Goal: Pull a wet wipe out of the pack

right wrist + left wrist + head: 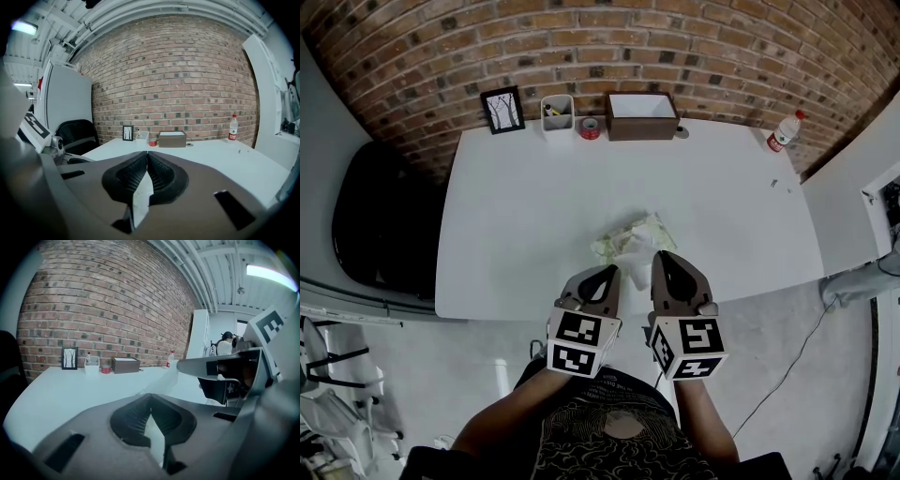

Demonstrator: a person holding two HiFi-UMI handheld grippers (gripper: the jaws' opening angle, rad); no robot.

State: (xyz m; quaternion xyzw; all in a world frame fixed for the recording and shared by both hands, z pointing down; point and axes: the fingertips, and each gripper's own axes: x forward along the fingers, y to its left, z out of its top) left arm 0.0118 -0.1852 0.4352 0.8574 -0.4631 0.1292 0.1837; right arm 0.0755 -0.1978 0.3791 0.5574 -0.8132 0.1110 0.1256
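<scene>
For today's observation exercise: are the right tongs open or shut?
Shut on the wet wipe: the right tongs meet at the tips, with white sheet pinched between them.

Frame (502,110), cup (557,114), red tape (590,128) and box (641,115) line the table's (525,216) far edge.

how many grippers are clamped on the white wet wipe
2: left gripper and right gripper, side by side, both shut on the white wet wipe.
</scene>
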